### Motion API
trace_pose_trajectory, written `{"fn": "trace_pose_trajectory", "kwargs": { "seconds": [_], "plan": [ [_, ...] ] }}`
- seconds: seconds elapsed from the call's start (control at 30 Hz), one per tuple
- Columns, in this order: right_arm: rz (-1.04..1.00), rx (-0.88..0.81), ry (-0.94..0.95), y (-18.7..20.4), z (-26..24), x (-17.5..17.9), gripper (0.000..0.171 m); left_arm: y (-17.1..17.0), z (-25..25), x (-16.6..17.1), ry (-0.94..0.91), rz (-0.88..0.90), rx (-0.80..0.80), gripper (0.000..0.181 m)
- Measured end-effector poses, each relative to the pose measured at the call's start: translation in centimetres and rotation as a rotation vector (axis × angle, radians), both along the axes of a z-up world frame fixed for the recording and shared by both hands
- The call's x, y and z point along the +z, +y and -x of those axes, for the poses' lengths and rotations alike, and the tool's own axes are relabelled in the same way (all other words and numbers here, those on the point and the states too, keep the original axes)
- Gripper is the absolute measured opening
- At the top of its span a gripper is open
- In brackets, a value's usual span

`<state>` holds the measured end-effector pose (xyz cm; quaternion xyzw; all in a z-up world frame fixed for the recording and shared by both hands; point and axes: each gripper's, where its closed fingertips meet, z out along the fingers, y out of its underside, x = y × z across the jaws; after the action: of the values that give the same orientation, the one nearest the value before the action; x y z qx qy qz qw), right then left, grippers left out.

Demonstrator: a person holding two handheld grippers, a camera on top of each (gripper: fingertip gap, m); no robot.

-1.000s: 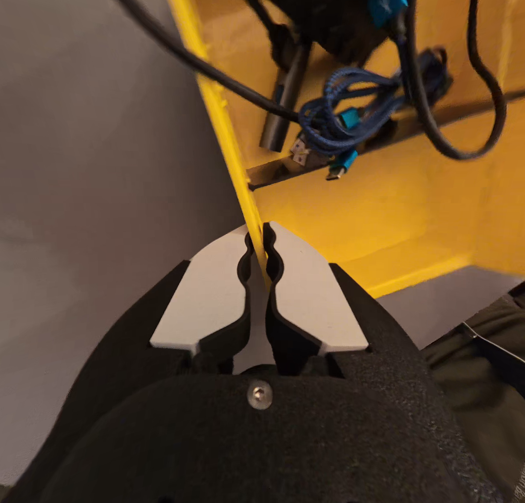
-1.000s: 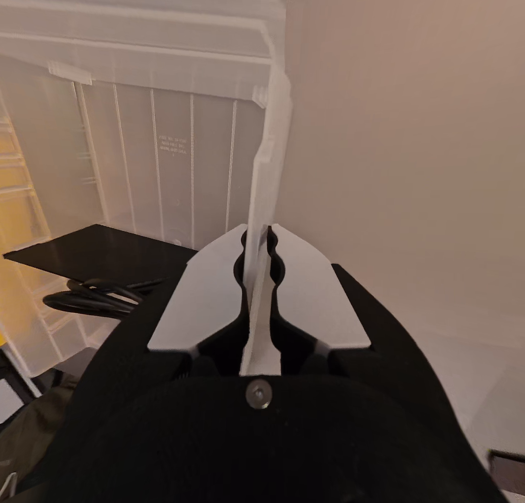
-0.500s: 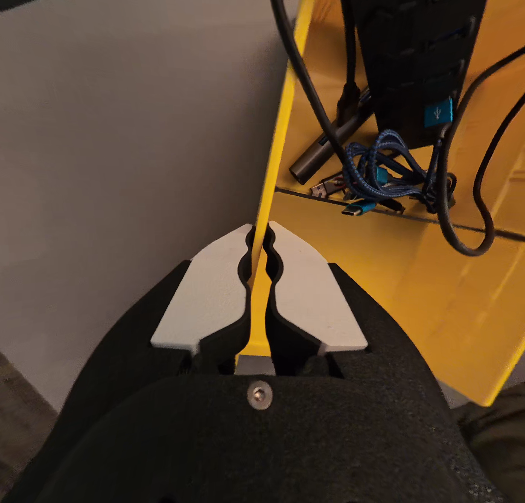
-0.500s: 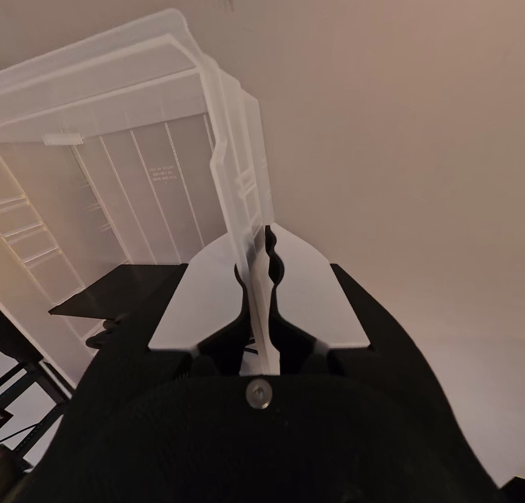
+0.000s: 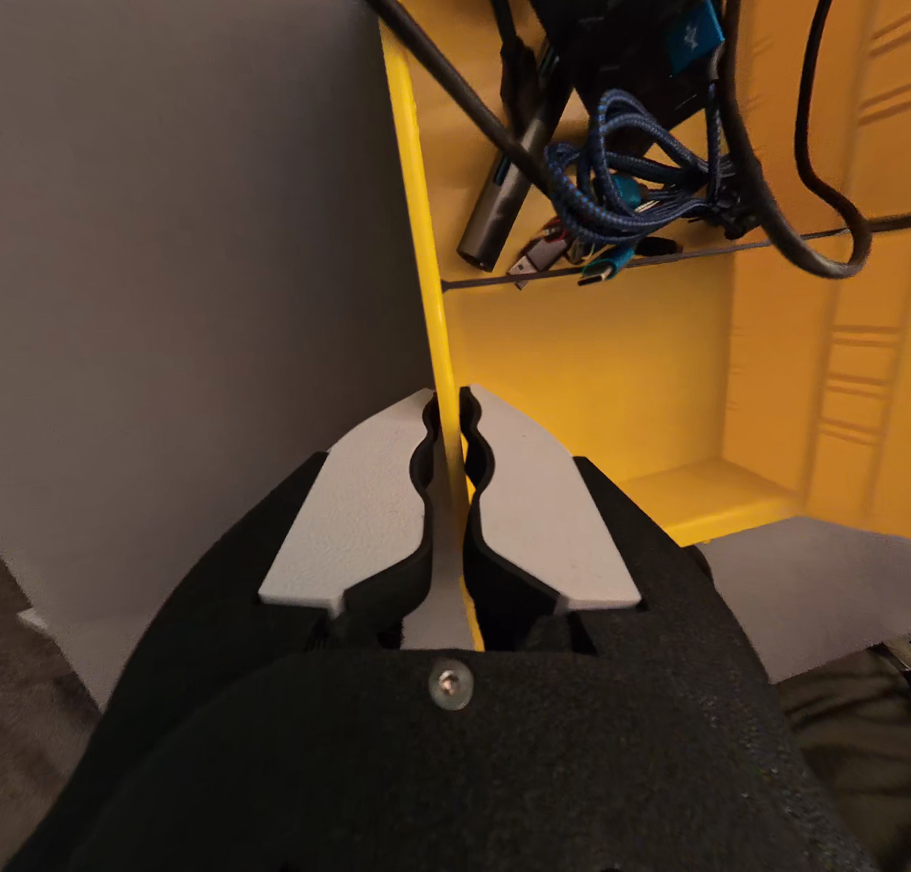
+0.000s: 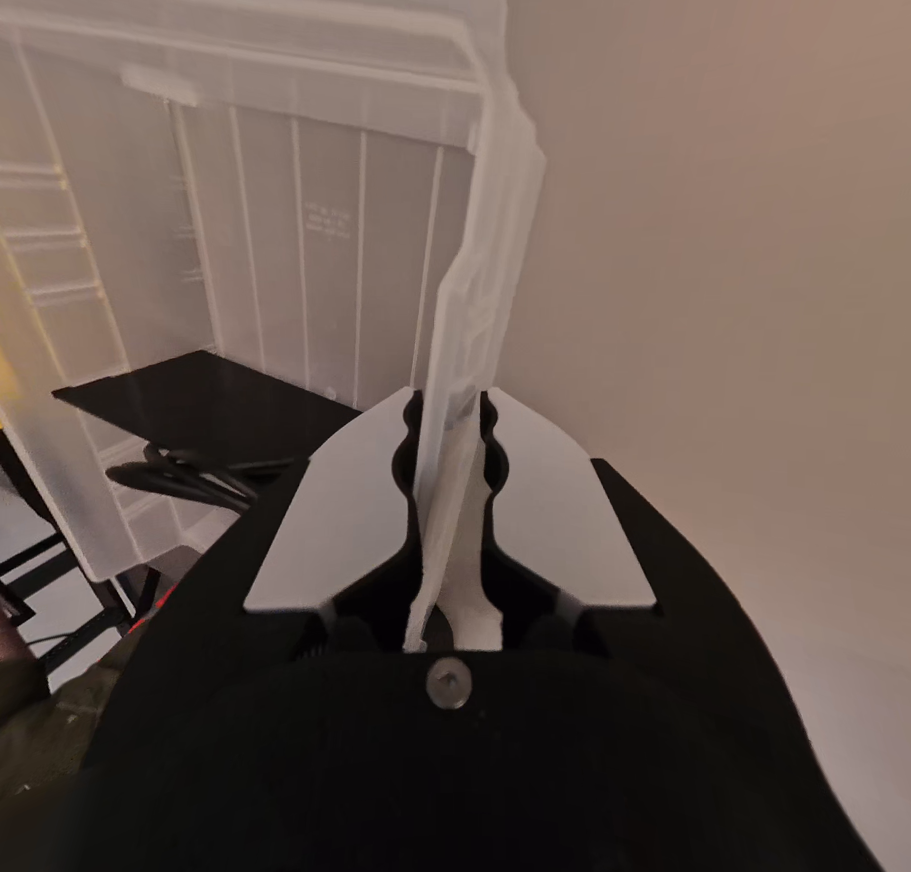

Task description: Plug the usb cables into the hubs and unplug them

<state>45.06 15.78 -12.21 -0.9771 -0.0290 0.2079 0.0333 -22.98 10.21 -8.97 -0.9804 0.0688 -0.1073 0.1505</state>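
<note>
My left gripper (image 5: 447, 395) is shut on the side wall of a yellow bin (image 5: 591, 380). Inside the bin, piled at its far end, are a black hub (image 5: 616, 35), a slim grey hub (image 5: 508, 193), a bundle of blue braided USB cables (image 5: 636, 193) with teal plugs, and thick black cables (image 5: 443, 74). My right gripper (image 6: 451, 395) is shut on the side wall of a clear plastic bin (image 6: 276, 237). That bin holds a flat black item (image 6: 197, 404) and coiled black cables (image 6: 187, 478).
A plain pale wall (image 6: 715, 257) fills the right of the right wrist view. A grey surface (image 5: 197, 257) lies left of the yellow bin. A dark metal frame (image 6: 74, 577) shows below the clear bin, and dark olive fabric (image 5: 858, 710) at the lower right. There is about 70 cm between the tips of the two grippers.
Both bins have swung and tilted in my grip. The cables and hubs have shifted inside the yellow bin. The right jaws now stand slightly wider around the clear wall.
</note>
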Motion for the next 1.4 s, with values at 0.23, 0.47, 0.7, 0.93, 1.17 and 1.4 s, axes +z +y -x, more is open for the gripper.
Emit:
{"fn": "trace_pose_trajectory", "kwargs": {
  "seconds": [0.23,0.47,0.7,0.93,1.17,1.4],
  "plan": [
    [-0.091,0.061,-0.183,0.6,-1.5,-0.1,0.008,-2.8,-0.2,-2.1,0.07,0.123,-0.065,0.006],
    [-0.017,-0.029,-0.186,2.2,-1.8,-0.2,0.006,-2.3,1.8,-2.0,0.071,0.06,0.049,0.005],
    [-0.025,-0.049,-0.188,1.7,-2.9,-0.2,0.006,-5.0,3.1,-2.0,0.069,0.054,0.122,0.005],
    [-0.029,-0.026,-0.207,0.9,-3.2,-0.2,0.007,-6.7,0.0,-2.1,0.113,0.11,-0.014,0.006],
    [-0.047,-0.007,-0.18,0.9,-3.0,-0.2,0.009,-5.3,-0.2,-2.6,0.12,0.087,0.01,0.005],
    [-0.064,0.015,-0.193,1.4,-2.7,-0.2,0.008,-3.3,0.2,-2.6,0.039,0.067,0.102,0.005]
  ]
}}
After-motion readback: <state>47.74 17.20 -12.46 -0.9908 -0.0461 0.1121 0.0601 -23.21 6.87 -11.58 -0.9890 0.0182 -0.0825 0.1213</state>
